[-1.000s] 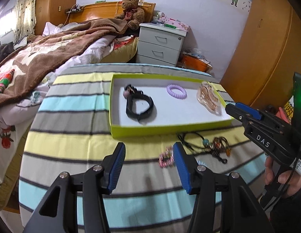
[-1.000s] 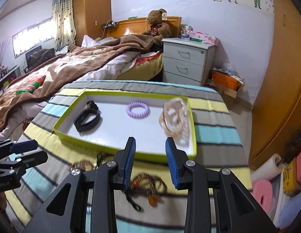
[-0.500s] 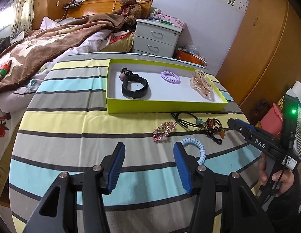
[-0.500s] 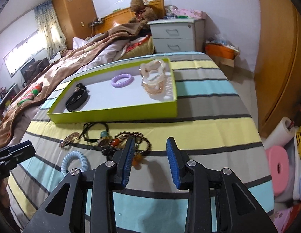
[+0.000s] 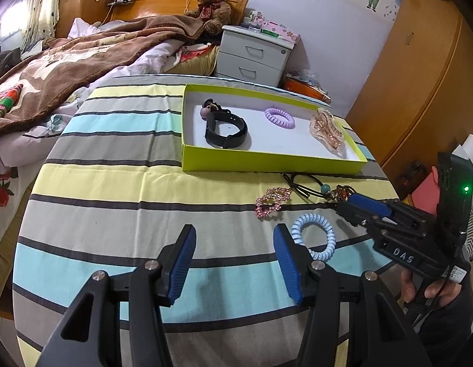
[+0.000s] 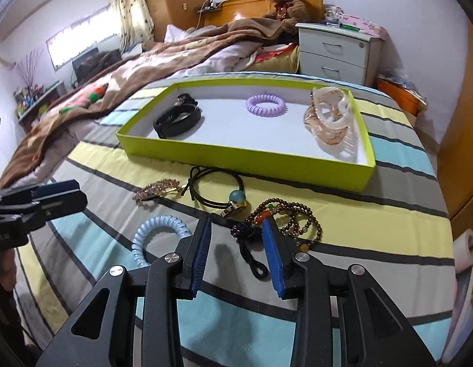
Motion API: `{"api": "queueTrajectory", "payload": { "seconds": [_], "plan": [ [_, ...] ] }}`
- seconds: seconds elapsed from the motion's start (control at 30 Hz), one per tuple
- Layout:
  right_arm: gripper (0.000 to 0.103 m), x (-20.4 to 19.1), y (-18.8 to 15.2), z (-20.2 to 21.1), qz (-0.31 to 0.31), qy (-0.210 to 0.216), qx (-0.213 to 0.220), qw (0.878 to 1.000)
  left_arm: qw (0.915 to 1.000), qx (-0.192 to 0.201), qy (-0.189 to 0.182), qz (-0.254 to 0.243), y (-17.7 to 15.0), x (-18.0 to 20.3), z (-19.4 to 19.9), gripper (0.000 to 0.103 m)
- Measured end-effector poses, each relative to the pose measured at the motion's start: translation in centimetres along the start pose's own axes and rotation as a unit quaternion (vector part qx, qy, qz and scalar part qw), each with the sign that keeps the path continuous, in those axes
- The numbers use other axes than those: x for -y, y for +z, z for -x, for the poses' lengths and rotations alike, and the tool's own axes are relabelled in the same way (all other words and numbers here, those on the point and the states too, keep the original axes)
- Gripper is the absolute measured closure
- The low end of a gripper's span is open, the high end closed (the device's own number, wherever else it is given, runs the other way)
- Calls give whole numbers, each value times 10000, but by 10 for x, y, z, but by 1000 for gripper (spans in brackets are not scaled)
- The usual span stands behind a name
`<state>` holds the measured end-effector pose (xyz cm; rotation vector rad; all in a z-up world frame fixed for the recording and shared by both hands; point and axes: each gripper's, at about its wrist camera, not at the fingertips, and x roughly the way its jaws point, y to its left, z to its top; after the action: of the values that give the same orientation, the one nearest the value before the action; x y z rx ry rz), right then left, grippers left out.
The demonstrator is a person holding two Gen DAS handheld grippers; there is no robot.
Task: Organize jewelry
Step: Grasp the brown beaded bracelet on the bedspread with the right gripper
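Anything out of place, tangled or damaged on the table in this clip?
Nothing looks damaged. Four pieces lie outside the green tray: the pink rhinestone clip, black cord hair tie, blue coil hair tie and brown bead bracelet, whose loops sprawl in a heap.

Right gripper (image 6: 236, 229) spread open at lower centre, beaded bracelet (image 6: 293, 224) just beyond its tips, lime tray (image 6: 236, 154) mid-frame holding purple coil tie (image 6: 266, 105)

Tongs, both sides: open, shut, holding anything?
Left tongs: open, empty.
Right tongs: open, empty, over the bead bracelet.
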<state>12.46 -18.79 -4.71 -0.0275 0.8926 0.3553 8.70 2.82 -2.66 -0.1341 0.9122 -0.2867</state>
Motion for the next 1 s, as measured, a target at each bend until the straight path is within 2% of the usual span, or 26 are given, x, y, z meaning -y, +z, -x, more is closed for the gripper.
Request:
{"api": "queueTrajectory", "payload": {
  "seconds": [0.3, 0.5, 0.73, 1.0],
  "plan": [
    [67, -8, 0, -6, 529, -392, -186, 9977, 10000, -38, 53, -1, 1, 0, -3, 48],
    [67, -2, 1, -5, 433, -390, -160, 9982, 9999, -73, 77, -22, 2, 2, -6, 48],
    [78, 3, 2, -4, 297, -408, -130, 9986, 9999, -99, 124, -18, 3, 4, -9, 48],
    [84, 8, -1, 5, 211, -561, 13, 9982, 9997, -160, 147, -62, 5, 6, -14, 48]
  ]
}}
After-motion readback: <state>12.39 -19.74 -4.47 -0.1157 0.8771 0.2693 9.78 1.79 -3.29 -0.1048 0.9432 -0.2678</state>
